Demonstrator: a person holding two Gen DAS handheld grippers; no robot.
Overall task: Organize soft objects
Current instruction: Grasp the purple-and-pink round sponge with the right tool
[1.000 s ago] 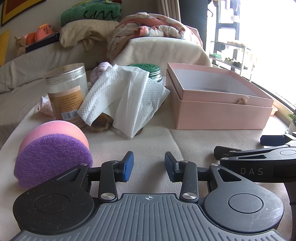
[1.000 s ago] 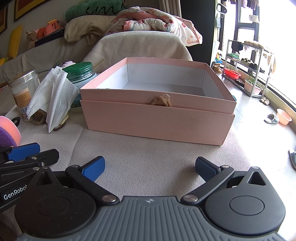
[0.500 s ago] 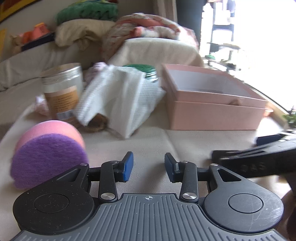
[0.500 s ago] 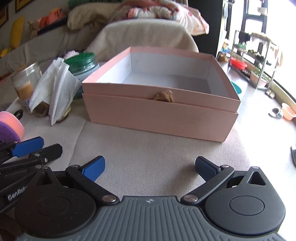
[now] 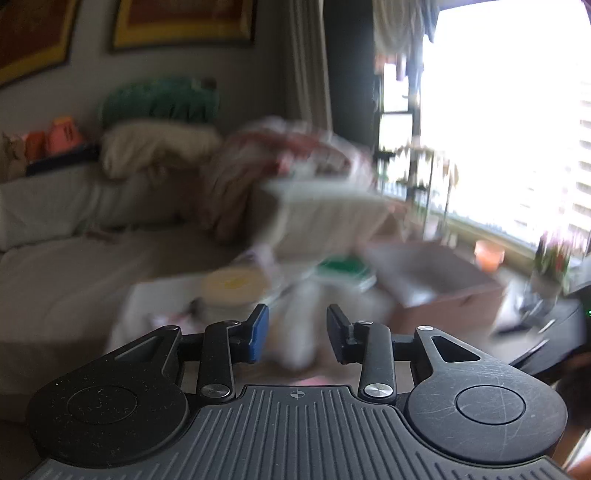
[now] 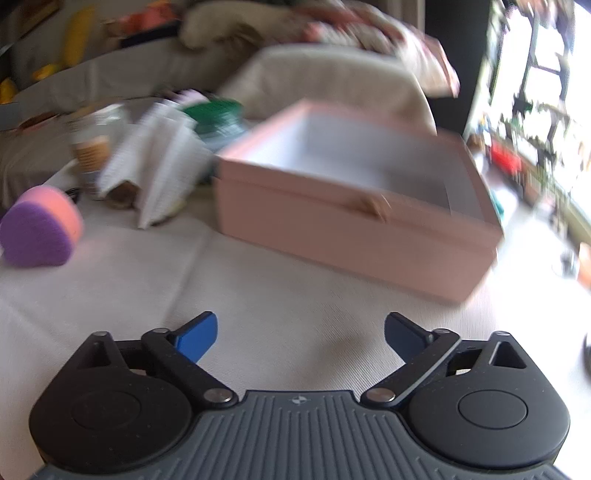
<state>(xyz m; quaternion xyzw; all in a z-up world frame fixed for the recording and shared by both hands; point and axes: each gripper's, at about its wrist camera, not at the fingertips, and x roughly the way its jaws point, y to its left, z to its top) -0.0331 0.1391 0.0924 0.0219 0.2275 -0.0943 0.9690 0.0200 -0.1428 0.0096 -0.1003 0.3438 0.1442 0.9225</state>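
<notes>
Holding both grippers clear of the work, you grasp nothing. Your right gripper (image 6: 300, 338) has its jaws spread wide above the cloth-covered table (image 6: 280, 295). Your left gripper (image 5: 297, 332) has its jaws parted by a narrower gap, with only blurred white material visible beyond them.

Surface, near to far, right wrist view:
1. Bare cream cloth lies directly ahead of the jaws.
2. At the left edge rests the round sponge (image 6: 40, 227), purple scouring face toward you, pink foam behind it.
3. Further back stands the crumpled white paper towel (image 6: 155, 162), draped over a brown item that is too blurred to name.
4. Just beside the towel on the left is a clear jar (image 6: 90, 142) with a tan label; behind the towel is a green-lidded container (image 6: 214, 112).
5. To the right sits the open pink box (image 6: 354, 206), white inside, with a small tan tab at its front rim.
6. Behind the table runs a covered sofa (image 6: 325, 81) piled with bedding.

Room: bright windows and a shelf rack fill the far right.

View differences: the left wrist view is pitched upward and heavily motion-blurred. It shows you framed pictures (image 5: 184, 20) on the wall, a green cushion (image 5: 159, 99) stacked on a cream pillow, and an orange pot (image 5: 489, 254) by the window. The right wrist view shows none of these clearly. The sponge appears only in the right wrist view. The jar lid (image 5: 234, 286) and the green lid (image 5: 343, 269) appear in the left wrist view as smears.
</notes>
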